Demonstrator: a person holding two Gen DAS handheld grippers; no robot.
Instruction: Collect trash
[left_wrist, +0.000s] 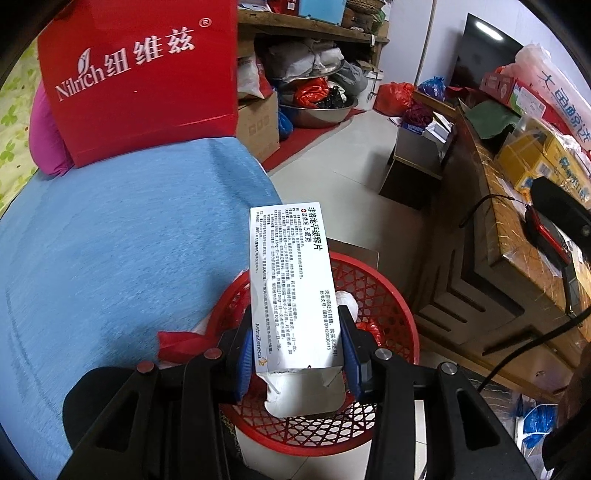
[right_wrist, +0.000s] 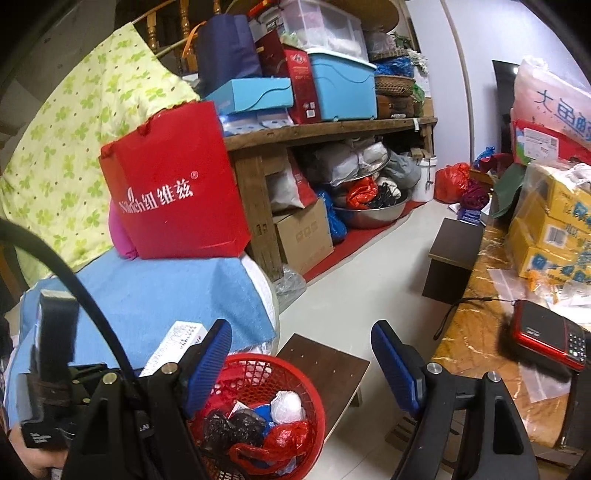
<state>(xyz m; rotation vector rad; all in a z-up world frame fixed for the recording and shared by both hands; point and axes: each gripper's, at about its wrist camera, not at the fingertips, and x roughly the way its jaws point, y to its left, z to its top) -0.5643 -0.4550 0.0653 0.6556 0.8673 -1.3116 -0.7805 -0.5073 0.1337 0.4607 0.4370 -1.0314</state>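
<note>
Clamping a white medicine box (left_wrist: 293, 288), the left gripper (left_wrist: 295, 354) stands narrowly set, both blue pads pressed on the box's long sides near its torn-open end.
- Box: printed panel up, flap end nearest the gripper, far end pointing out past the basket's far rim; held above the red mesh wastebasket (left_wrist: 395, 295), touching nothing else.
- Left gripper, pose: tilted steeply downward over the basket, with the blue-covered bed (left_wrist: 129, 240) to its left.
- Right gripper (right_wrist: 301, 363): blue pads (right_wrist: 208, 363) well apart, nothing between them; jaws wide and empty. Pose: angled gently downward, the basket below its left finger, a dark brown stool (right_wrist: 325, 365) on the floor beyond.
- Wastebasket contents, right wrist view: crumpled white wad (right_wrist: 286, 406), dark crumpled pieces (right_wrist: 232, 424), red plastic bag (right_wrist: 280, 439).
- Left gripper as seen from the right wrist: low at left, the white box's end showing beside the right gripper's left finger.
- Surroundings: red Nilrich paper bag (left_wrist: 136, 77) upright on the far end of the bed; marbled tabletop (right_wrist: 476, 332) at right bearing a red radio (right_wrist: 546, 339) and yellow cartons (right_wrist: 554, 236).
</note>
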